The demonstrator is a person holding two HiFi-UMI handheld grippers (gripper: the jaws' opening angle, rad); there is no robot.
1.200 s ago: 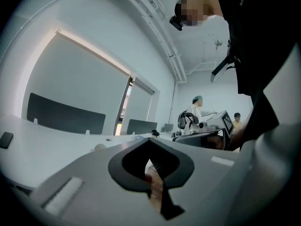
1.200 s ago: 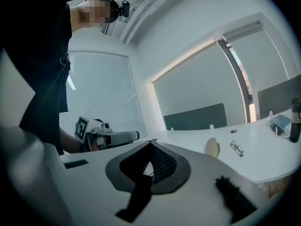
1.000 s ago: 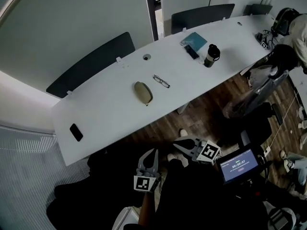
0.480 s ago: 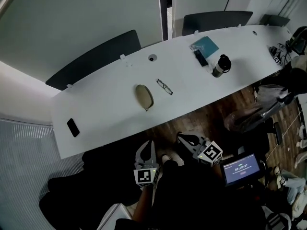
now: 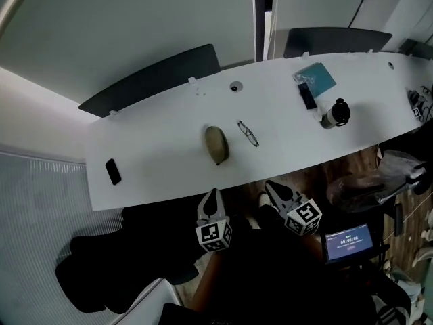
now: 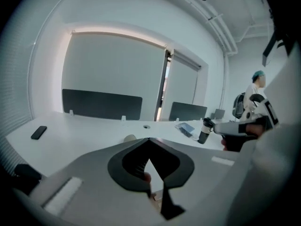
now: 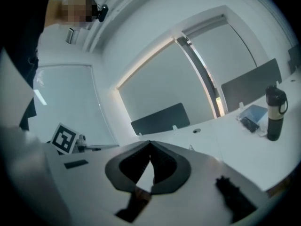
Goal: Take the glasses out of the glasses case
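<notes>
**Glasses lie beside the case, both claws clenched and empty**

The glasses case [image 5: 216, 144] is a smooth oval shell of olive-brown colour. It lies flat near the middle of the long white worktop [image 5: 162, 161], a little left of the frame centre in the head view, and its lid looks closed. Its long axis runs almost from top to bottom of the frame, with the lower end leaning slightly to the right.

The glasses [image 5: 247, 133] are just to the right of the case, apart from it and not touching. They have a thin dark frame and they lie on the worktop outside the case. Their long axis goes diagonally from upper left to lower right. Whether the arms are folded is too small to see.

The left claw [image 5: 212, 196] and the right claw [image 5: 273, 188] are at the lower centre of the frame, just below the near edge of the worktop and well apart from the case. Each gripper view shows the two jaws pressed together with nothing between them.

Further on the worktop there is a dark phone [image 5: 112, 171] at the left end, and a dark bottle [image 5: 335, 114] and a blue notebook [image 5: 318, 76] at the right. A small lit screen [image 5: 350, 241] is at the lower right.
</notes>
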